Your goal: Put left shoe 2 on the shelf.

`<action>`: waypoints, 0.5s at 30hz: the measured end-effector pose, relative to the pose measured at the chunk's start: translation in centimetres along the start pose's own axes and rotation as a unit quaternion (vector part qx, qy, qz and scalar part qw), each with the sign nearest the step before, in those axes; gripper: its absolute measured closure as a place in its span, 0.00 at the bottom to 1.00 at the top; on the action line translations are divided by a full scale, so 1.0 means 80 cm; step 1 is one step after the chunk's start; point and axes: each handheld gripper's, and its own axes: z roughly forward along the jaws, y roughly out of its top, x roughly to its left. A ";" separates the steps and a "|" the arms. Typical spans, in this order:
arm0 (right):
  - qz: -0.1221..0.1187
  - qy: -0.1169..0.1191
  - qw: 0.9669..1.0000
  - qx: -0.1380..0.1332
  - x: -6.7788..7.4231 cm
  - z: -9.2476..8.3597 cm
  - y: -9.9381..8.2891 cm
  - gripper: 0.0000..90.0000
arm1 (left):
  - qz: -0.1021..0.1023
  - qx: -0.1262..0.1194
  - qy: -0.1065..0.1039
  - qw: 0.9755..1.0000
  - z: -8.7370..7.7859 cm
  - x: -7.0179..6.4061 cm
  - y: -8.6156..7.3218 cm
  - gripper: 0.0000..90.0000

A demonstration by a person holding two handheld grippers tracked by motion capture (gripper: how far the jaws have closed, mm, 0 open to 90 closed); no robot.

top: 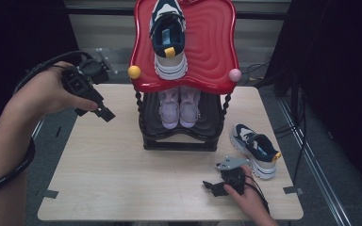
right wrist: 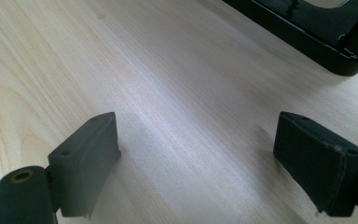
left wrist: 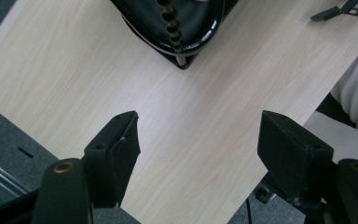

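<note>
Nearest the person, the right hand-held gripper rests low on the desk at its front right, jaws spread wide with nothing but bare wood between them in the right gripper view. Just beyond it lies a navy and white sneaker on its sole at the desk's right edge, untouched; judging by the scene, it is the one shoe left to put away. Further in, the black lower shelf of the shoe rack holds a pair of pale pink shoes, side by side. The left hand-held gripper hangs over the desk's far left, also wide and empty, pointing towards the rack's corner post. At the back, the red upper tray carries the matching navy sneaker with room beside it. So the work looks mostly done: three shoes stored, one to be gripped and lifted to the tray.
</note>
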 end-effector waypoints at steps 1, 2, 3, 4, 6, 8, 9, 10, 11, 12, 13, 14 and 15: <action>0.000 0.000 1.000 0.000 0.000 0.000 0.000 0.15 | -0.002 -0.003 -0.001 1.000 0.004 -0.001 -0.002 0.32; 0.000 0.000 1.000 0.000 0.000 0.000 0.000 0.15 | -0.005 -0.006 -0.004 1.000 0.008 -0.001 -0.004 0.32; 0.000 0.000 1.000 0.000 0.000 0.000 0.000 0.15 | 0.001 -0.005 -0.005 1.000 0.011 -0.001 -0.007 0.32; 0.000 0.000 1.000 0.000 0.000 0.000 0.000 0.15 | -0.002 -0.008 -0.007 1.000 0.014 -0.002 -0.009 0.32; 0.001 0.000 1.000 0.000 0.000 0.000 0.000 0.15 | -0.003 -0.014 -0.011 1.000 0.020 -0.002 -0.013 0.32; 0.001 0.000 1.000 0.000 0.000 0.000 0.000 0.15 | -0.001 -0.011 -0.011 1.000 0.025 -0.002 -0.017 0.32; 0.001 0.000 1.000 0.000 0.000 0.000 0.000 0.15 | -0.002 -0.011 -0.014 1.000 0.028 -0.003 -0.019 0.32; 0.001 0.000 1.000 0.000 0.000 0.000 0.000 0.15 | -0.002 -0.011 -0.016 1.000 0.031 -0.003 -0.020 0.32; 0.001 0.000 1.000 0.000 0.000 0.000 0.000 0.15 | -0.006 -0.012 -0.015 1.000 0.033 -0.004 -0.022 0.32; 0.001 0.000 1.000 0.000 0.000 0.000 0.000 0.15 | -0.003 -0.008 -0.012 1.000 0.036 -0.005 -0.023 0.32; 0.001 0.000 1.000 0.000 0.000 0.000 0.000 0.15 | -0.001 -0.009 -0.013 1.000 0.039 -0.006 -0.024 0.32; -0.001 -0.001 1.000 -0.001 0.000 0.000 0.000 0.15 | -0.003 -0.013 -0.014 1.000 0.042 -0.008 -0.026 0.32; 0.001 -0.001 1.000 -0.002 0.000 0.000 0.000 0.15 | -0.002 -0.013 -0.014 1.000 0.044 -0.009 -0.027 0.32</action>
